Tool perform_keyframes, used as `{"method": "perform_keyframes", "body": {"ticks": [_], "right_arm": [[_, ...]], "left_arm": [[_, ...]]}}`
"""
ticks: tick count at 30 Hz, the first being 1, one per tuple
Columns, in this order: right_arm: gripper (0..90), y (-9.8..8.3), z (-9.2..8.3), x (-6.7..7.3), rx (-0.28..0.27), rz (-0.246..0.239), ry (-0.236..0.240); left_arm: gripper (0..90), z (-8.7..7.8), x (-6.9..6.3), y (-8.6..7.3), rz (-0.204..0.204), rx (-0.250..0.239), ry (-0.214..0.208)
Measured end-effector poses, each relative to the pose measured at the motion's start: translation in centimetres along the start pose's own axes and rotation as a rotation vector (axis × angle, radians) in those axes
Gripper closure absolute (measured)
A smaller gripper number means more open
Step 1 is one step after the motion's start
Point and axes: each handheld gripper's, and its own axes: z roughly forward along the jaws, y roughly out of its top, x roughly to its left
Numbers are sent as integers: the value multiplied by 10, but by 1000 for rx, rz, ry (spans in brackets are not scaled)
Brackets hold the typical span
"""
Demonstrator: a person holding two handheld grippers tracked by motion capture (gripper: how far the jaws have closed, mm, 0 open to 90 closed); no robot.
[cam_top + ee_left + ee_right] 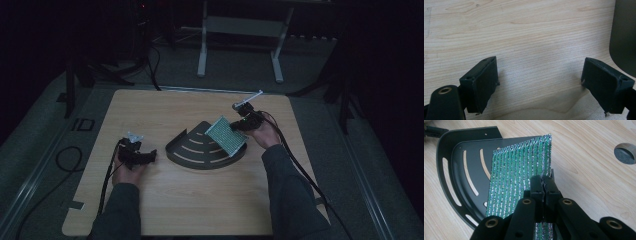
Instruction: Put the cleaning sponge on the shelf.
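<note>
Right gripper view shows the right gripper (544, 185) pinched tight on the edge of a green and silver woven scouring pad (516, 172), held tilted over the black slotted quarter-round metal shelf (454, 167). Best lower it slowly, flattening the pad onto the shelf floor inside the raised rim before letting go. Left gripper (540, 85) rests wide and empty on the pale wooden table (524, 30)
</note>
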Motion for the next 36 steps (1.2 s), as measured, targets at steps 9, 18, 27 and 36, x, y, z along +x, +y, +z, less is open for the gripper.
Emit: {"method": "perform_keyframes", "body": {"ticks": [9,18,27,36], "right_arm": [[881,1,8,1,20,-29,-19],[880,0,17,5,37,-49,-22],[880,-1,26,8,54,-60,-31],[880,-3,31,9,52,-60,-43]], "left_arm": [[143,0,0,0,0,0,0],[143,0,0,0,0,0,0],[143,0,0,0,0,0,0],[143,0,0,0,0,0,0]]}}
